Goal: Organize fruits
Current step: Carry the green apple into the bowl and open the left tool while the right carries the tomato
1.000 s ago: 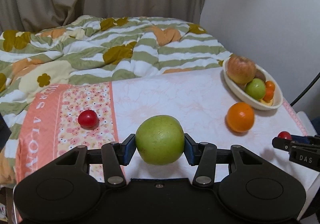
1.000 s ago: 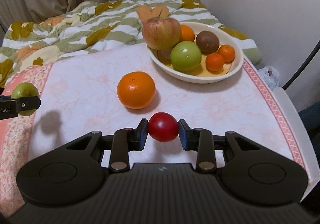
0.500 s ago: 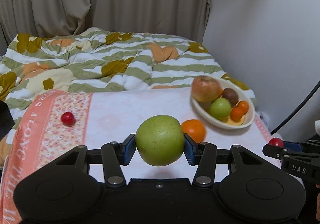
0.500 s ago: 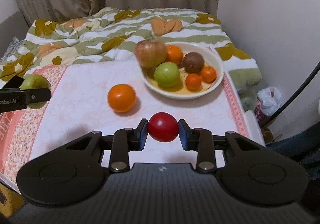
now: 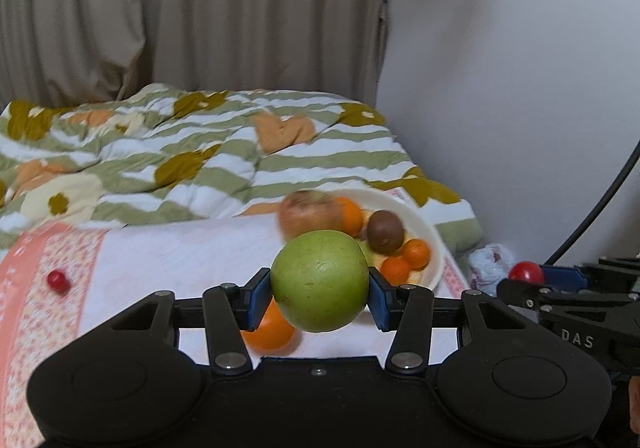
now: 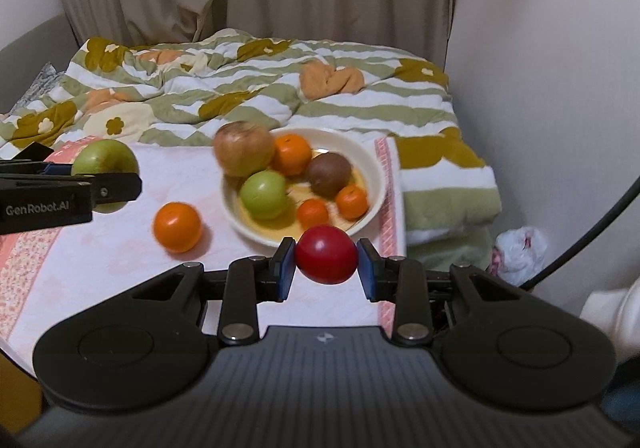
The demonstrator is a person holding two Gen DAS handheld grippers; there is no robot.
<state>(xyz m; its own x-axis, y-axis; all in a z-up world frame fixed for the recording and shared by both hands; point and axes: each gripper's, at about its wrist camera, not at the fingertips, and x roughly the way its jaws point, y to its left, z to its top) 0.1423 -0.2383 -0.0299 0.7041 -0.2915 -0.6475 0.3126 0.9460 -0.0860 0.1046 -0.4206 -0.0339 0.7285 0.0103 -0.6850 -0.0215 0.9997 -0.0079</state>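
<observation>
Just short of the white bowl (image 6: pixel 374 184) | left gripper (image 5: pixel 320 294) jaws clamped across the green apple (image 5: pixel 320 280), held mid-width | right gripper (image 6: pixel 326 262) pinching the small red fruit (image 6: pixel 326 254) | both look smooth, round, firm, probs slippery | grip at the widest part

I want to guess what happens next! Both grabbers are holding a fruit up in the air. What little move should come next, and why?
Probably carry the red fruit in the right gripper forward over the white bowl. The bowl lies just beyond it and already holds other fruit, with room near its front rim.
</observation>
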